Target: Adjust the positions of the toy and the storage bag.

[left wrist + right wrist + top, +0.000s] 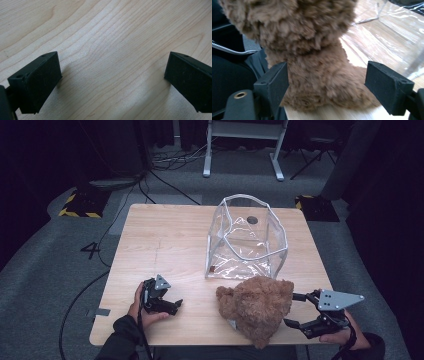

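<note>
Left tongs low over the near-left part of the counter, jaws spread wide with nothing between them but bare wood grain. Best kept parked there, well apart from the toy, ready to come across and steady the bag only if needed.

Further right, near the front edge: brown plush bear, lying just before the clear plastic bag, which stands open-mouthed toward the back of the counter. Bear and bag close together, perhaps touching at the bag's near wall; hard to tell for certain.

At far right, right tongs opened wide and brought up against the bear's right side. In the right gripper view, fur bulging between the two pads, the left pad at or against the pile, the other pad apart from it. No grip yet.

Likely step: taking hold of the bear for a move into the bag. For a sound grasp:
- push in a little deeper so the pads bracket stuffing, not just loose pile;
- close slowly and firmly, since plush compresses and slips;
- lift clear of the counter before swinging toward the bag's mouth, so as not to knock its light walls over.
</note>
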Demonstrator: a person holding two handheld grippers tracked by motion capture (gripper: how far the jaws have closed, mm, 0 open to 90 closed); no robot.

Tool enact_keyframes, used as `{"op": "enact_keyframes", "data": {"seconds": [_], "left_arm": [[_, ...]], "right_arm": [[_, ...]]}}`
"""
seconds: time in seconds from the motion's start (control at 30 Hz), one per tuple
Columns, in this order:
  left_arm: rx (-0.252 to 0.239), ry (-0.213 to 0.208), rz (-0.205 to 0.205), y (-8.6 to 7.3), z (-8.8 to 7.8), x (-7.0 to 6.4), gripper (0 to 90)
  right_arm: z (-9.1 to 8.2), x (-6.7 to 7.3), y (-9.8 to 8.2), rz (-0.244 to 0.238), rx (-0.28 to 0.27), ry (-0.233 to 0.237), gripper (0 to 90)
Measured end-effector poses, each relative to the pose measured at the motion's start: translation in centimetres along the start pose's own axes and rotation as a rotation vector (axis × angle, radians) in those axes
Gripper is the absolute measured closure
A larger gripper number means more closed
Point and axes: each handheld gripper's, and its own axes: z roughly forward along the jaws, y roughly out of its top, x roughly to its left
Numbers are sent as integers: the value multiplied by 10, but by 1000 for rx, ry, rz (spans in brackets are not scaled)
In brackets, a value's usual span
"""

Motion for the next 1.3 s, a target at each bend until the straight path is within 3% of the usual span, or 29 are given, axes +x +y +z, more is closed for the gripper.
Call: {"op": "enact_keyframes", "data": {"seconds": [0.9,1.3], "left_arm": [[0,0,0,0,0,0,9],[0,0,0,0,0,0,9]], "right_arm": [[35,9,15,-34,23,114,156],[60,11,22,-55,61,157,147]]}}
